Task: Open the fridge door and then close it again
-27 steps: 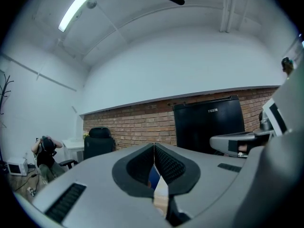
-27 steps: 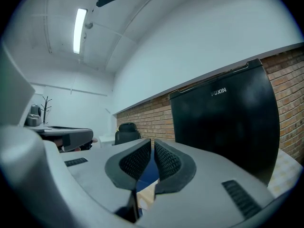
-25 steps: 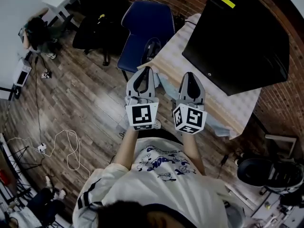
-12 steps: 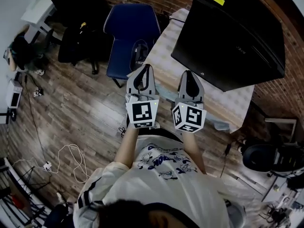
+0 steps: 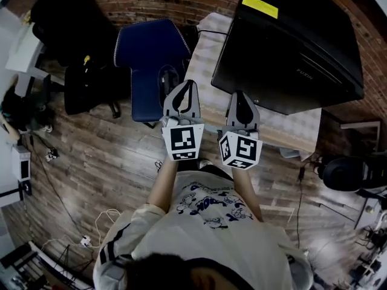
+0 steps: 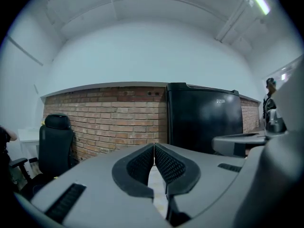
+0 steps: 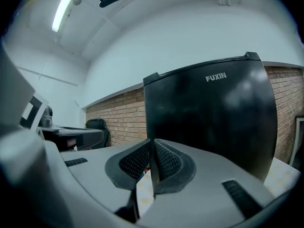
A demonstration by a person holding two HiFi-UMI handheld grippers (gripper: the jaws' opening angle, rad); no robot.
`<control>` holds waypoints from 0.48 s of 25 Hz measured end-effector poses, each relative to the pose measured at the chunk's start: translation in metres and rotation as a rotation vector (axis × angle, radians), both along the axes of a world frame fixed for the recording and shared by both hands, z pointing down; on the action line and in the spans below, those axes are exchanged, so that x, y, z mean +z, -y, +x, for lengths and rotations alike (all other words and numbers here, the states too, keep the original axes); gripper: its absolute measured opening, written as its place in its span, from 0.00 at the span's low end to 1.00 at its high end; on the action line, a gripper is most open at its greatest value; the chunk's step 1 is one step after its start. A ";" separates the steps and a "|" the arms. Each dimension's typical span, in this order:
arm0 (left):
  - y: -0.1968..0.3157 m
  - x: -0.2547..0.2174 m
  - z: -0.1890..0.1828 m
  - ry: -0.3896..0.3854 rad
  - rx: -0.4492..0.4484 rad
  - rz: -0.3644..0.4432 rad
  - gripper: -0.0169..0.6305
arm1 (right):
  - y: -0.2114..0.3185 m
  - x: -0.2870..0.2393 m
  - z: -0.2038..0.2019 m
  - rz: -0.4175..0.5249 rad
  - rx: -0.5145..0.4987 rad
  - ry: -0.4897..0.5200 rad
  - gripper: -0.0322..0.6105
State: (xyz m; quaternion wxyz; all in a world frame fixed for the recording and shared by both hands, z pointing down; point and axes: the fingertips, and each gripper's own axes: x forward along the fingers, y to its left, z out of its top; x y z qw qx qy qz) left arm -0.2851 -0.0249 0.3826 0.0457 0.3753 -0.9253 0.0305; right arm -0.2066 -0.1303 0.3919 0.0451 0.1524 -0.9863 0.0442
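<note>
Fridge: the black fridge (image 5: 290, 47) is standing on the cloth-covered table (image 5: 208, 47) against the brick wall (image 6: 104, 118), with its front facing the person
Door: it is lying flush with the cabinet, closed; no handle is showing plainly in any view
Left gripper: the left gripper (image 5: 185, 87) is hovering over the table's near edge, jaws pressed together on nothing, pointing at the wall just beside the fridge's left side
Right gripper: the right gripper (image 5: 240, 96) is hanging alongside it, jaws likewise pressed together and empty, aiming squarely at the fridge front
Contact: neither gripper is touching the fridge; both are sitting apart from it
Surroundings: a blue chair (image 5: 148, 59) is standing to the left of the table
Progress: in my judgement nothing of the task is done; both grippers are sitting at the approach stage
Remaining: reaching the door edge, pulling it open, then pushing it shut again; all of this is outstanding
Risk: closed jaws are offering little purchase on a flush door, so they are probably needing to spread or hook the edge
</note>
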 end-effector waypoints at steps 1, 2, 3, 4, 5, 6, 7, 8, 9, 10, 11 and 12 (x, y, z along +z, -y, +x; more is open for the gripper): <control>0.004 0.000 -0.006 -0.004 0.018 0.002 0.05 | 0.001 0.000 -0.004 0.002 0.014 -0.005 0.12; 0.009 0.001 -0.011 -0.008 0.037 0.004 0.05 | 0.003 0.000 -0.007 0.004 0.030 -0.009 0.12; 0.014 0.001 -0.015 -0.013 0.057 0.006 0.05 | 0.006 0.000 -0.009 0.006 0.048 -0.013 0.12; 0.019 0.002 -0.019 -0.017 0.077 0.007 0.05 | 0.009 0.000 -0.010 0.007 0.066 -0.016 0.12; 0.025 0.003 -0.022 -0.020 0.097 0.005 0.05 | 0.013 0.001 -0.012 0.005 0.084 -0.020 0.12; 0.031 0.005 -0.025 -0.022 0.118 0.002 0.05 | 0.017 0.002 -0.013 0.003 0.102 -0.024 0.12; 0.036 0.006 -0.028 -0.023 0.140 -0.002 0.05 | 0.021 0.004 -0.014 0.000 0.122 -0.028 0.12; 0.042 0.008 -0.030 -0.024 0.163 -0.005 0.05 | 0.024 0.006 -0.015 -0.004 0.142 -0.032 0.12; 0.047 0.010 -0.032 -0.026 0.187 -0.007 0.05 | 0.028 0.007 -0.016 -0.008 0.162 -0.036 0.12; 0.052 0.012 -0.034 -0.029 0.214 -0.009 0.05 | 0.030 0.009 -0.017 -0.012 0.183 -0.038 0.12; 0.057 0.014 -0.035 -0.034 0.243 -0.012 0.05 | 0.033 0.010 -0.017 -0.015 0.207 -0.041 0.12; 0.062 0.016 -0.035 -0.039 0.274 -0.018 0.05 | 0.035 0.011 -0.016 -0.018 0.230 -0.042 0.12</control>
